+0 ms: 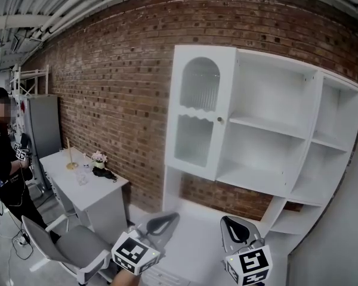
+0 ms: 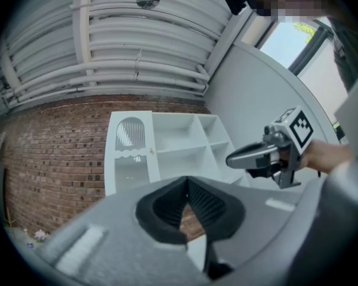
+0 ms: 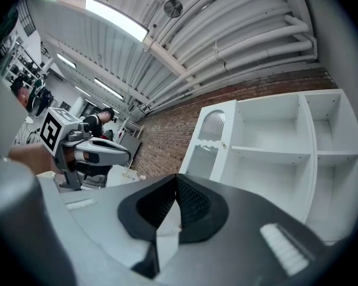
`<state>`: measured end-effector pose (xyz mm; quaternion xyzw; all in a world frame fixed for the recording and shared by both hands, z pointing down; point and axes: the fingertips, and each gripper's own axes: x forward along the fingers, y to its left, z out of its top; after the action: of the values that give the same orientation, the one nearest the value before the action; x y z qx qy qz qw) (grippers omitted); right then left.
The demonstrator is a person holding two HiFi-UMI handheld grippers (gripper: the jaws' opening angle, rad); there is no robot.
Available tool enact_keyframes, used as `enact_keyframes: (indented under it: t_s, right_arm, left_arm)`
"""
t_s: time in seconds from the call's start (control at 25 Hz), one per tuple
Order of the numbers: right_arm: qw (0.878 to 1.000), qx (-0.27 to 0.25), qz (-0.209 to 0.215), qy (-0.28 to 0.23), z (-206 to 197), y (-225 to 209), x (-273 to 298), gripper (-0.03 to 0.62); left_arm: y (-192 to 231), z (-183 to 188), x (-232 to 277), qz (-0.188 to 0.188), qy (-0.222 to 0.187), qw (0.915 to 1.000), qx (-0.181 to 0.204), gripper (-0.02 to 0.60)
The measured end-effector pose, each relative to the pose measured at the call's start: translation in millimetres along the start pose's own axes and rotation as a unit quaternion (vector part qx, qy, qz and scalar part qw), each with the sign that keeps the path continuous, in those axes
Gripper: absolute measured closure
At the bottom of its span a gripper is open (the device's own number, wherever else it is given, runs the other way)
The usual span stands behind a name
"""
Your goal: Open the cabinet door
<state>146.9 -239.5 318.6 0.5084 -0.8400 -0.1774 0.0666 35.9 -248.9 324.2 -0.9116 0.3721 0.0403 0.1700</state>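
A white cabinet (image 1: 268,130) stands against a brick wall. Its door (image 1: 197,115), with an arched ribbed pane and a small knob (image 1: 219,119), covers the left column; whether it is fully closed or slightly ajar I cannot tell. The door also shows in the left gripper view (image 2: 130,151) and the right gripper view (image 3: 207,142). My left gripper (image 1: 162,222) (image 2: 187,183) and right gripper (image 1: 234,230) (image 3: 176,180) are held low in front of the cabinet, well short of the door. Both are shut with nothing between the pads. Each shows in the other's view: right gripper (image 2: 235,158), left gripper (image 3: 122,154).
Open shelves (image 1: 322,142) fill the cabinet's right part. A white desk (image 1: 86,189) with a small flower pot (image 1: 99,158) stands at the left, a grey chair (image 1: 74,246) before it. A person (image 1: 3,159) stands at the far left by a grey locker (image 1: 45,124).
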Motion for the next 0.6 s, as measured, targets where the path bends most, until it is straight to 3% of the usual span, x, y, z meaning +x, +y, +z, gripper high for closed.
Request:
enact_keyframes:
  t_s: [0.6]
  right_arm:
    - [0.998, 0.009, -0.047, 0.031, -8, -5, 64, 0.589]
  left_arm:
    - [63, -20, 39, -0.051, -0.015, 0.9984, -0.019, 0.58]
